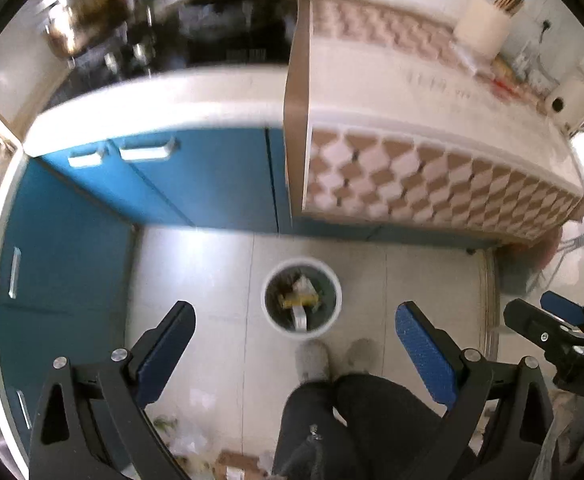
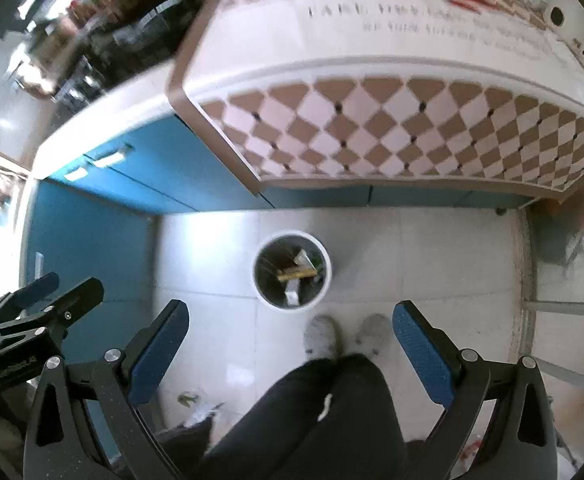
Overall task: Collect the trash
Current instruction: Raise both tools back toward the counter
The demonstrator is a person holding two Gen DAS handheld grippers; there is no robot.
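A round white trash bin point(image 1: 333, 280) stands on the tiled floor, holding a yellow wrapper and other scraps; in the right wrist view the trash bin point(image 2: 325, 258) sits just beyond the person's feet. My left gripper point(image 1: 295, 354) hangs high above the floor, open, nothing between its blue pads. My right gripper point(image 2: 292, 350) is also open and empty, held beside the left one. Loose trash point(image 1: 188, 440) lies on the floor at the lower left, and more floor scraps point(image 2: 196, 404) show beside the person's leg.
Blue cabinets point(image 1: 196, 180) run along the far side and left. A counter with a checkered cloth point(image 2: 391, 132) overhangs the floor. The person's dark trousers point(image 1: 351, 420) and light shoes point(image 2: 323, 336) stand right before the bin. A cardboard piece point(image 1: 236, 464) lies near the bottom edge.
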